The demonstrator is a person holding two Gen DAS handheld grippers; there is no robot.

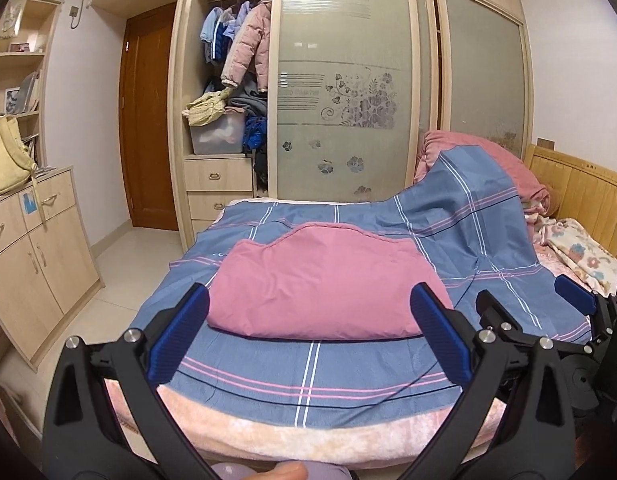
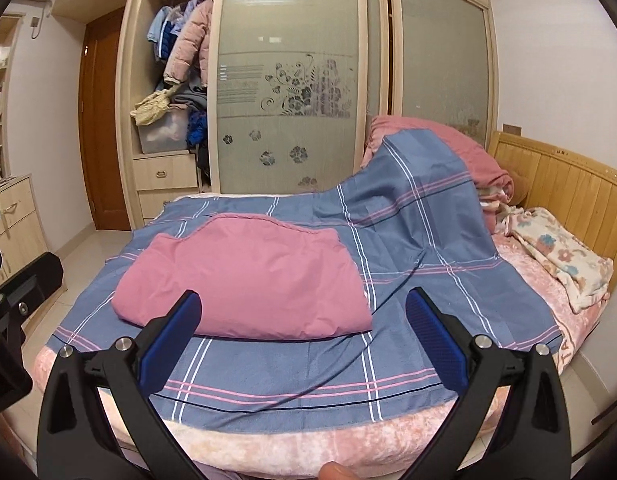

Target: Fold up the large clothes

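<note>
A pink garment (image 1: 324, 284) lies folded in a thick flat bundle on the blue checked sheet (image 1: 308, 372) of the bed; it also shows in the right wrist view (image 2: 244, 276). My left gripper (image 1: 308, 324) is open and empty, held just short of the bundle's near edge, its fingers either side of it. My right gripper (image 2: 304, 324) is open and empty, near the bundle's near right corner. The right gripper also shows at the right edge of the left wrist view (image 1: 580, 300).
A pink plush blanket (image 2: 308, 440) edges the bed front. A pile of pink bedding (image 2: 440, 144) under the sheet and a floral blanket (image 2: 560, 256) lie by the wooden headboard (image 2: 560, 184). A wardrobe (image 1: 340, 92) stands behind, a low cabinet (image 1: 32, 256) at left.
</note>
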